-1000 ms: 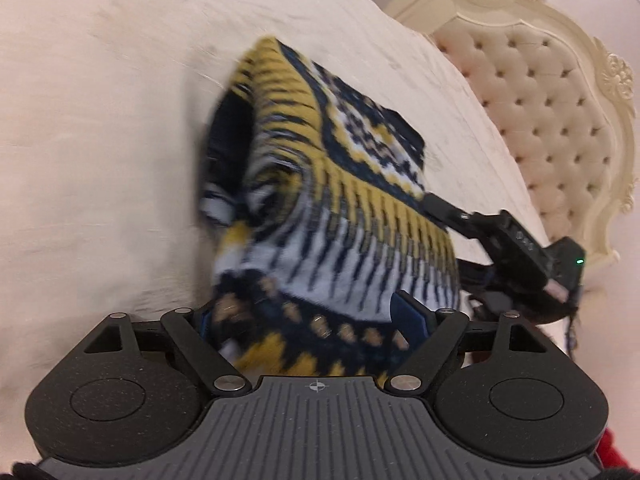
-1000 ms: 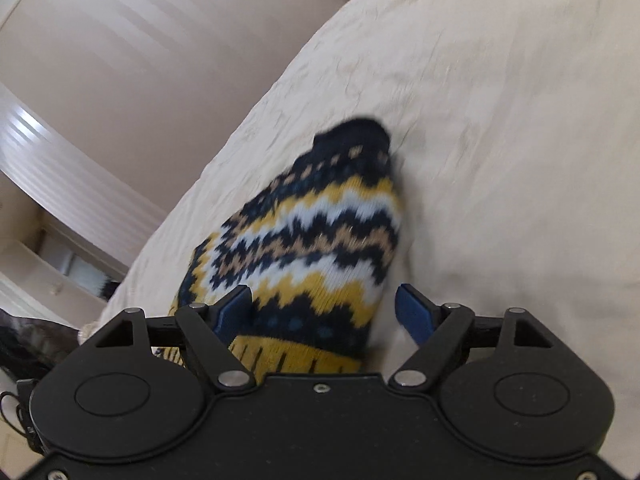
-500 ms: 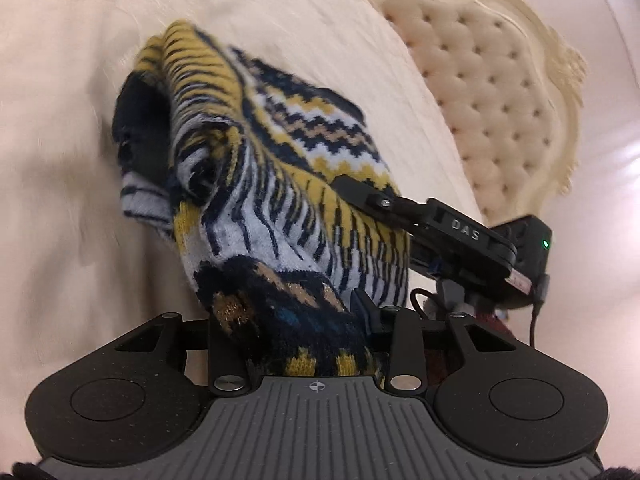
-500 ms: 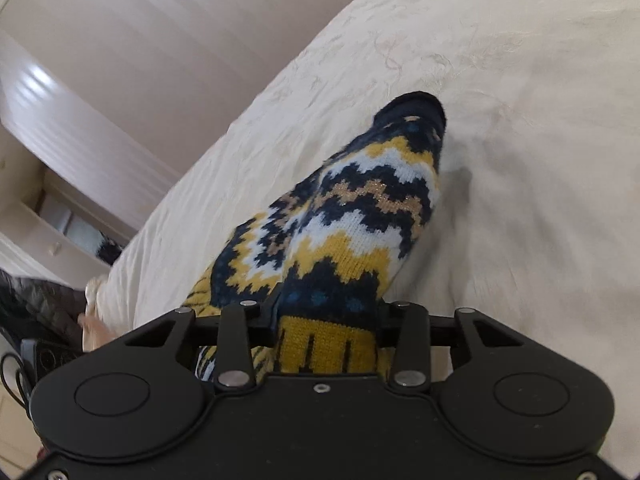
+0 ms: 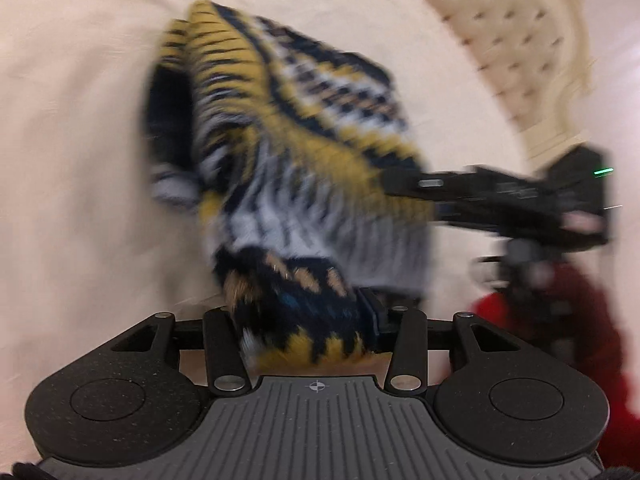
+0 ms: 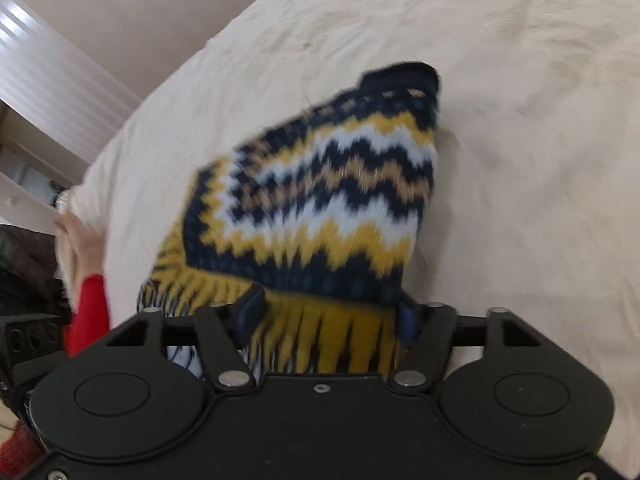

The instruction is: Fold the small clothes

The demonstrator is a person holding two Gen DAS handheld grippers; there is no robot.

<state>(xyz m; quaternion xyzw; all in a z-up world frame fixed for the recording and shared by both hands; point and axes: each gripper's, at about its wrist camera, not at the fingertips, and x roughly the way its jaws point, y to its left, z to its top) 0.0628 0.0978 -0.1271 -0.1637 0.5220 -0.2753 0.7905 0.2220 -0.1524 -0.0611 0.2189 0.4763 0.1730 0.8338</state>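
Observation:
A knitted sweater [image 5: 304, 152] in navy, mustard and white zigzags lies bunched and partly lifted on the cream bed [image 5: 72, 160]. My left gripper [image 5: 304, 312] holds a thick wad of its navy edge; the jaws are opening, but the fabric still fills the gap against the blue pad. In the right wrist view the sweater [image 6: 320, 192] spreads out ahead. My right gripper [image 6: 330, 312] is opening, and the mustard ribbed hem lies loosely between its blue pads. In the left wrist view, the right gripper [image 5: 500, 196] reaches to the sweater's right side. Both views are blurred.
A tufted cream headboard [image 5: 520, 40] stands behind the bed at upper right. The person's red sleeve [image 5: 560, 320] is at the right; a hand [image 6: 80, 240] and sleeve [image 6: 88, 312] show at the bed's left edge. Bare bedsheet [image 6: 520, 120] surrounds the sweater.
Both grippers stood open around the sweater's edge, closed on it, and now stand wider again, the right one more so. The left gripper has swept sideways with the fabric. The sweater looks spread wider in the right view.

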